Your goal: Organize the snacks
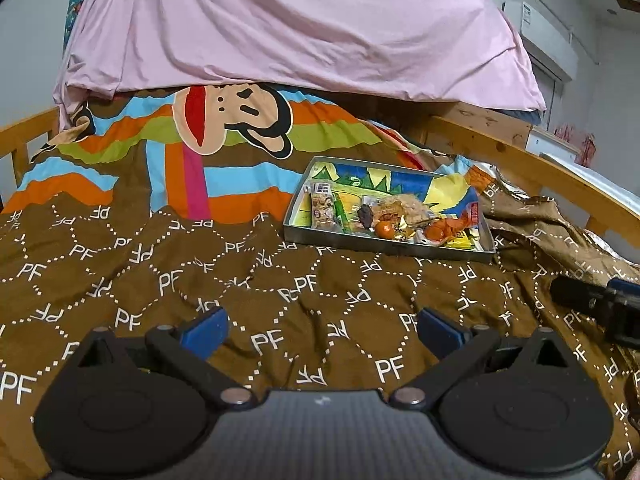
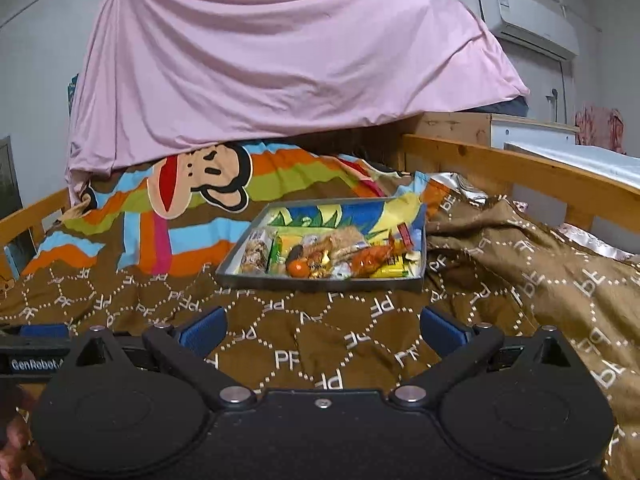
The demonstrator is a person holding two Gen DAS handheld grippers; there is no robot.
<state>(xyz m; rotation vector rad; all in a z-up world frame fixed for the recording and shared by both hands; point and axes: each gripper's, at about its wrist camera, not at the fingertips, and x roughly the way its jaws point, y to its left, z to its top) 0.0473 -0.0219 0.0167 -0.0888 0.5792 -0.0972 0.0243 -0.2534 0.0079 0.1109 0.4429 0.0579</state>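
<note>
Ahead, snack tray (image 2: 320, 280) on quilt (image 2: 280, 344); both hand-held grippers spread, empty.

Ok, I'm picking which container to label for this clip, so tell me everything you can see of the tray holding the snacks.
The tray is a shallow rectangular box with low grey walls, metal by the look of it, and a bright cartoon print in blue, green and yellow on its floor. It lies flat on the brown quilt, near the wooden bed rail. Wrapped snacks crowd its near end, while the far end shows bare print. Neither claw touches it.
</note>
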